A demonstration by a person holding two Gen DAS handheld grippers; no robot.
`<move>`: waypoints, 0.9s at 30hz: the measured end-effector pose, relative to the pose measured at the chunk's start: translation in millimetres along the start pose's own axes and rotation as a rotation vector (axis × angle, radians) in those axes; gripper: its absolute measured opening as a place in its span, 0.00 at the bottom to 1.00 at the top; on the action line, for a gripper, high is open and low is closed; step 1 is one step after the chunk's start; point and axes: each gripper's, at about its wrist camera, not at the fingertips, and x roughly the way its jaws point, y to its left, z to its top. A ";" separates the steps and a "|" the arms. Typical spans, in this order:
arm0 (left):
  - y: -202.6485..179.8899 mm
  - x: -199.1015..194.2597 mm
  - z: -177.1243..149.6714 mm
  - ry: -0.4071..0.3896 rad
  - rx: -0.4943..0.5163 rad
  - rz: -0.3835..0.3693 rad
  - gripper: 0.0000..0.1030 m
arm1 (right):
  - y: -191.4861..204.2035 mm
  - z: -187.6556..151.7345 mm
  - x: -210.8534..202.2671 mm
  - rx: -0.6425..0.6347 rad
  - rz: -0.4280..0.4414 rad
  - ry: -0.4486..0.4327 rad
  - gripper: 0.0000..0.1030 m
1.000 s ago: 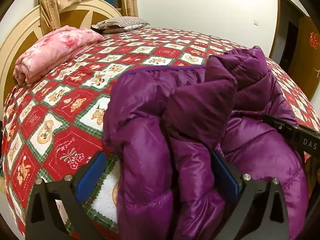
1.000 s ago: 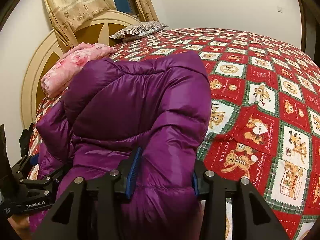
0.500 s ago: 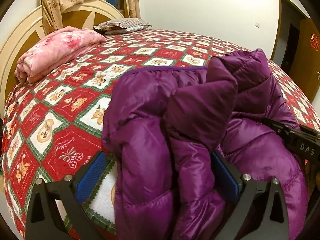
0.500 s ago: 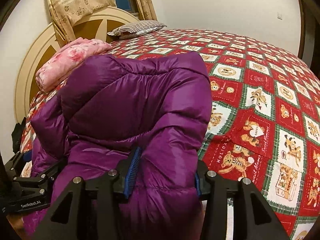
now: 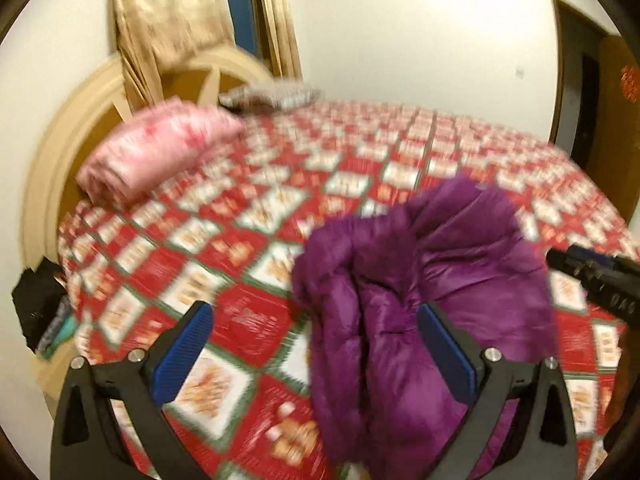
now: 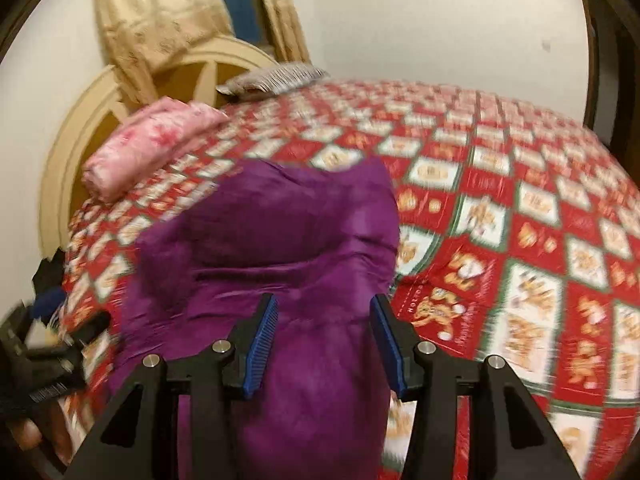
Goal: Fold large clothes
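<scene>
Purple padded jacket (image 6: 272,264), bunched into a folded heap, lies near the edge of the bed (image 6: 520,184) closest to both cameras; in the left wrist view the same jacket (image 5: 448,280) sits right of centre. Left tool (image 5: 316,352): blue pads spread wide, the right-hand pad against a fold of the jacket, the left-hand pad over bare bedspread, so nothing is pinched. Right tool (image 6: 324,332): pads held apart at a middling gap with jacket fabric rising between them; blur leaves it unclear whether they press on the cloth or stand just clear of it. Each view catches the other tool at its margin, cut off by the frame.

Open room: the red, white and green patterned bedspread lies broad and bare to the right of the jacket and beyond it toward the far wall. A rolled pink blanket (image 5: 160,152) lies well apart near the curved headboard (image 6: 80,136), with a striped pillow (image 6: 276,78) behind it and curtains (image 5: 168,24) hanging above. A doorway (image 5: 580,92) opens at the far right.

Hard to make out: motion blur smears the bedspread pattern in both views; the jacket's nearest part runs below the frame, hidden behind the tool bodies; dark items beside the bed at left (image 5: 40,304) cannot be identified.
</scene>
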 end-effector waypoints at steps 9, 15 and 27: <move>26.9 -101.3 9.1 -0.200 -0.061 -0.028 1.00 | 48.8 -4.1 -137.9 -0.092 0.007 -0.202 0.55; 27.9 -103.6 3.4 -0.205 -0.049 -0.040 1.00 | 61.0 -1.6 -158.2 -0.103 -0.003 -0.239 0.55; 28.7 -103.1 -2.2 -0.199 -0.047 -0.051 1.00 | 64.6 -5.7 -148.5 -0.109 0.003 -0.219 0.56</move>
